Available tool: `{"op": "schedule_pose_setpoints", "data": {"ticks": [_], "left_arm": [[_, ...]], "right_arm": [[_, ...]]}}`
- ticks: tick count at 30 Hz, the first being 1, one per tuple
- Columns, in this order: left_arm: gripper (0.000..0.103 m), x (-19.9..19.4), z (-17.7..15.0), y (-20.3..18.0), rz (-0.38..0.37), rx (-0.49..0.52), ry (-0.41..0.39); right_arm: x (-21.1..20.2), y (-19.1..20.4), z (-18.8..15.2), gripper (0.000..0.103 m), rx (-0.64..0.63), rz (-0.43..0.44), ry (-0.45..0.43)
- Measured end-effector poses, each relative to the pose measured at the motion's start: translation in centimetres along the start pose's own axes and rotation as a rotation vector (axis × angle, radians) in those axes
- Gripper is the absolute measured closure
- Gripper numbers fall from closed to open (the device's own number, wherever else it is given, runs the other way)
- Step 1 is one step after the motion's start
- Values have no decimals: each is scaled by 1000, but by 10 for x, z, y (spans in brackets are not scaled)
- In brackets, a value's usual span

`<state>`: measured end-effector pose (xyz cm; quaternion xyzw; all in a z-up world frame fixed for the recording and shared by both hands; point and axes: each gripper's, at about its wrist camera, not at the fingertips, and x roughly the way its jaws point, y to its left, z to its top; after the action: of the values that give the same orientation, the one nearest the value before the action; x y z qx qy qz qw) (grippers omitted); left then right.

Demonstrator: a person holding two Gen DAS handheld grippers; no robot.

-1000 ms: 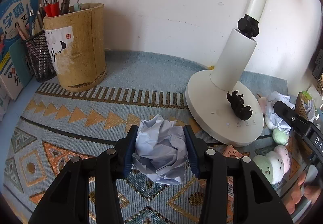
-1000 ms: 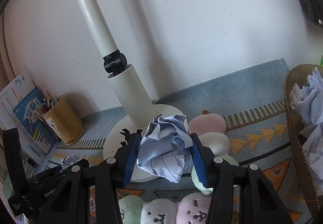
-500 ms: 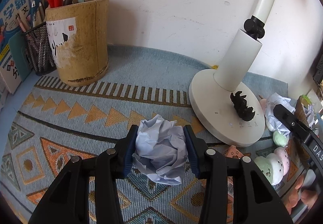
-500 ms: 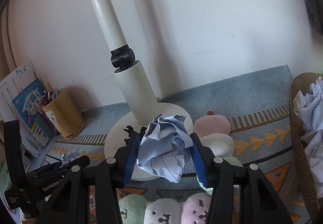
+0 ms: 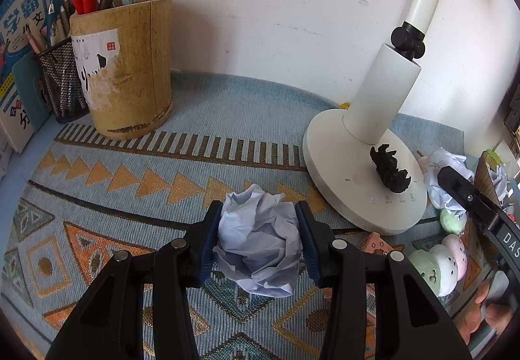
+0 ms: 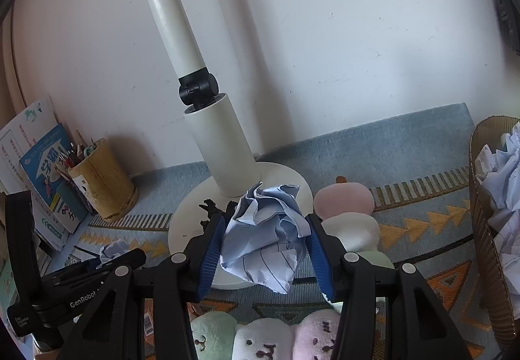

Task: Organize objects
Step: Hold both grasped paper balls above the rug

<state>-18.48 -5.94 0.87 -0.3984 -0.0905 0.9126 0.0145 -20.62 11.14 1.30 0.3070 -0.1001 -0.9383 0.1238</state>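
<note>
I hold both claws clamped: left claw (image 5: pixel 258 241) on paper ball (image 5: pixel 258 243), right claw (image 6: pixel 265 243) on lined paper wad (image 6: pixel 265 233). Transport step; next, carry to basket (image 6: pixel 484 213) far right.

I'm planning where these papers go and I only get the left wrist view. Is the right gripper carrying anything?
Observer: Yes. The right gripper has its jaws shut on a lined paper ball.
Operator: Is there a bin near it?
Observer: A corrugated cardboard basket stands at the right edge of the right wrist view, with crumpled papers inside it.
Operator: Is anything in between?
Observer: A pink, white and green plush stack lies on the mat between the lamp base and the basket.
</note>
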Motion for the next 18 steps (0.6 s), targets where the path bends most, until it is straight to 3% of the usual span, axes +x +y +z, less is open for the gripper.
{"op": "schedule_pose_setpoints", "data": {"ticks": [18], "left_arm": [[61, -4, -4, -2, -3, 2, 3]], "right_arm": [[3, -2, 0, 54, 15, -7, 14]]}}
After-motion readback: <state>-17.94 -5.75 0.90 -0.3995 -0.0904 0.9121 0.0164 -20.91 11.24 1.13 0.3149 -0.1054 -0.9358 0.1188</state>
